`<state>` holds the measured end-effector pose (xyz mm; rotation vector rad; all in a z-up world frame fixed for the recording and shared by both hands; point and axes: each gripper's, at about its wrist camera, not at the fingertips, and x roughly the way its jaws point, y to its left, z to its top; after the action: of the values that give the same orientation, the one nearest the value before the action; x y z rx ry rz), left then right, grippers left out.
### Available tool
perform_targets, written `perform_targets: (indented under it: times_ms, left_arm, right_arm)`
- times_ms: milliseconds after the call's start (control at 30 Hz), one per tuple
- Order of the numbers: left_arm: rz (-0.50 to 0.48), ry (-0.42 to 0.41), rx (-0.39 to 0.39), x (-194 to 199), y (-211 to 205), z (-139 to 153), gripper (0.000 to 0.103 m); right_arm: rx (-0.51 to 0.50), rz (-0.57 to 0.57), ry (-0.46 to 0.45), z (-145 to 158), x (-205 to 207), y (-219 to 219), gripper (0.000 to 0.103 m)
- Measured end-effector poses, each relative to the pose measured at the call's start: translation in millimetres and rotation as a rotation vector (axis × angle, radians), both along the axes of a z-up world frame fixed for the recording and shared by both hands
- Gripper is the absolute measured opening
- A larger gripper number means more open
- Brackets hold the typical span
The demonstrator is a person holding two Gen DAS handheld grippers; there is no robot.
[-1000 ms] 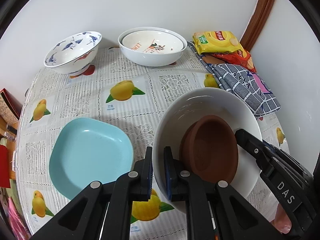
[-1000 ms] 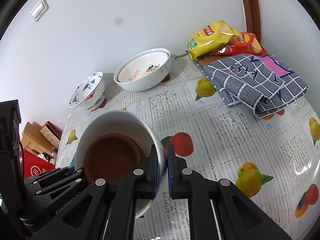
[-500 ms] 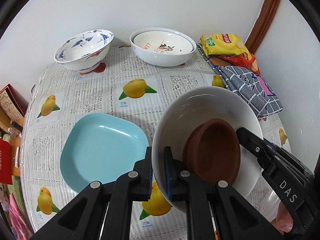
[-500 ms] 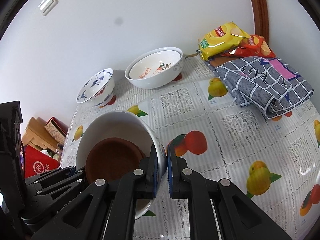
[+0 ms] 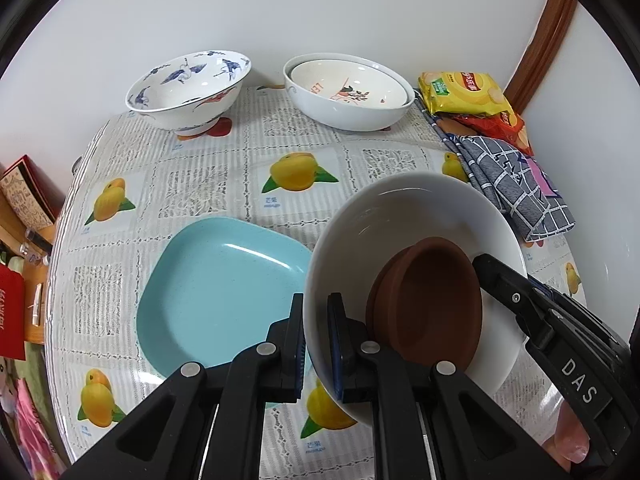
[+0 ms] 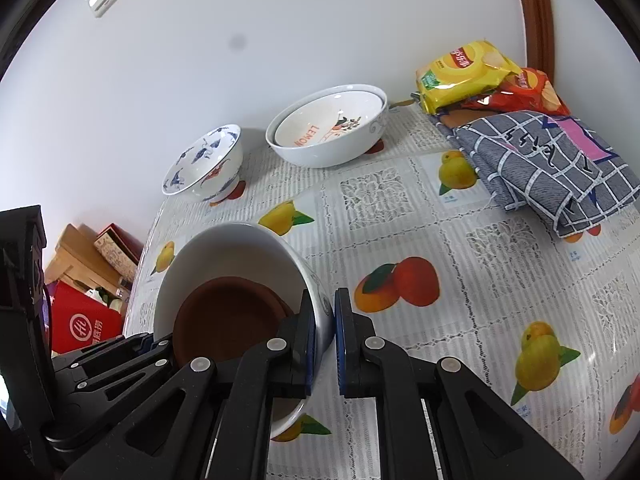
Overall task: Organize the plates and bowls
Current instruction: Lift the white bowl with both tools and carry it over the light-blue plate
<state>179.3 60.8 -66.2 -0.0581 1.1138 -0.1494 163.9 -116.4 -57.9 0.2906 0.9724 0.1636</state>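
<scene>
We see the left gripper (image 5: 316, 348) and right gripper (image 6: 324, 344) jaws each pinching opposite rims of the white bowl (image 5: 404, 208); between them, inside it, lies the brown dish (image 5: 432, 300).

White bowl (image 5: 420, 208), brown dish (image 5: 432, 300), light-blue plate (image 5: 208, 292), fruit-print tablecloth (image 5: 200, 184).

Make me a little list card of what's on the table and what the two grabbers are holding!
held: white bowl, clamped at opposite rims by left gripper and right gripper
inside it: brown dish
beside it on the table: blue plate
at the back: blue-and-white bowl; lemon bowl nested in a bigger white one
right side: chip bags, checked cloth
</scene>
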Motion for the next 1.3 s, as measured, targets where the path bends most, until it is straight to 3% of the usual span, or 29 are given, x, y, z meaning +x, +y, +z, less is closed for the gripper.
perform_targets:
  times_ms: [1300]
  left_arm:
    - [0.095, 0.003, -0.006, 3, 61, 2, 0.010]
  right_arm:
    - [-0.005, 0.106, 0.010, 4, 20, 62, 0.009]
